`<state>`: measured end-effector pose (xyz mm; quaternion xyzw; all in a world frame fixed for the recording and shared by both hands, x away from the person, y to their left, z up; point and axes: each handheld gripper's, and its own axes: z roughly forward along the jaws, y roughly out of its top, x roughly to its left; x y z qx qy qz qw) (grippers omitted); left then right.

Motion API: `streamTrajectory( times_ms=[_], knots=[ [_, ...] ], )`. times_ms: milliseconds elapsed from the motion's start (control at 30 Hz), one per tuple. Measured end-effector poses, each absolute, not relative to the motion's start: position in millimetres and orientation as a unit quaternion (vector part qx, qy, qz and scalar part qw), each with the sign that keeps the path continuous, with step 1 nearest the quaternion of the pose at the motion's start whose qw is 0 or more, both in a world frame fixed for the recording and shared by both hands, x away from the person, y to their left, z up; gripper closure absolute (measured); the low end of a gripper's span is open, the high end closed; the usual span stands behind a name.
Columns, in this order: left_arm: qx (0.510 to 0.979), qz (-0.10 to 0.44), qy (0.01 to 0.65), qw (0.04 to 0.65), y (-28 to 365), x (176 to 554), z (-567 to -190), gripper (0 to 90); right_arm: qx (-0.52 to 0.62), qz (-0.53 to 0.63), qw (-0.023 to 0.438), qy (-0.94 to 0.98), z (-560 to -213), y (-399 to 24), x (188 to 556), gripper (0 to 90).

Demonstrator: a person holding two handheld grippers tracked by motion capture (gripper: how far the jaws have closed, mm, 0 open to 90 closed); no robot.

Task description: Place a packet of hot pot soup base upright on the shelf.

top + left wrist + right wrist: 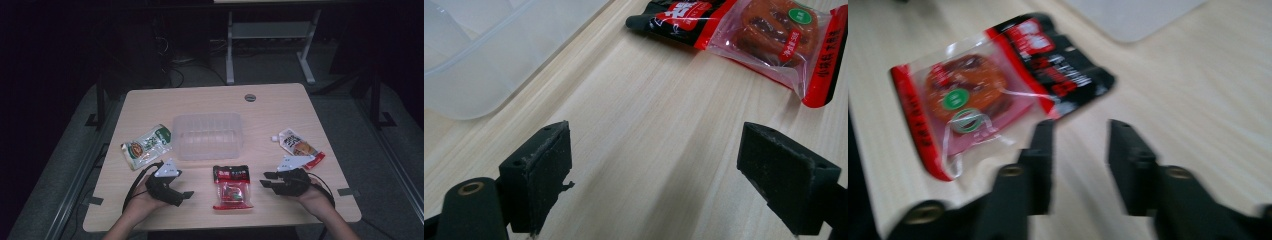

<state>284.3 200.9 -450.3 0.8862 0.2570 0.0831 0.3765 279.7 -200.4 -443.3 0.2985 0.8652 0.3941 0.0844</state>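
Hovering at the worktop's six o'clock edge, left hand-held gripper gaping, right hand-held gripper partly apart and empty, both flank the red packet, best pinched flat by its edge before lifting toward the bin at twelve.
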Motion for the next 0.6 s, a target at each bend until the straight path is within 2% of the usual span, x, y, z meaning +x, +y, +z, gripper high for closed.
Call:
streamTrajectory(
  times_ms=[33, 167, 600],
  knots=[
    [0.886, 0.083, 0.257, 0.376, 200.9, 284.3, -450.3, 13.9, 0.298, 0.394, 0.084, 0.865, -443.3, -200.4, 279.7, 69.3],
    [0.886, 0.081, 0.255, 0.378, 199.2, 284.8, -449.6, 14.2, 0.271, 0.384, 0.064, 0.88, -447.8, -189.8, 279.0, 88.8],
    [0.886, 0.077, 0.254, 0.38, 197.1, 284.4, -448.9, 14.4, 0.215, 0.356, 0.014, 0.909, -457.9, -160.3, 273.0, 90.0]
  ],
)
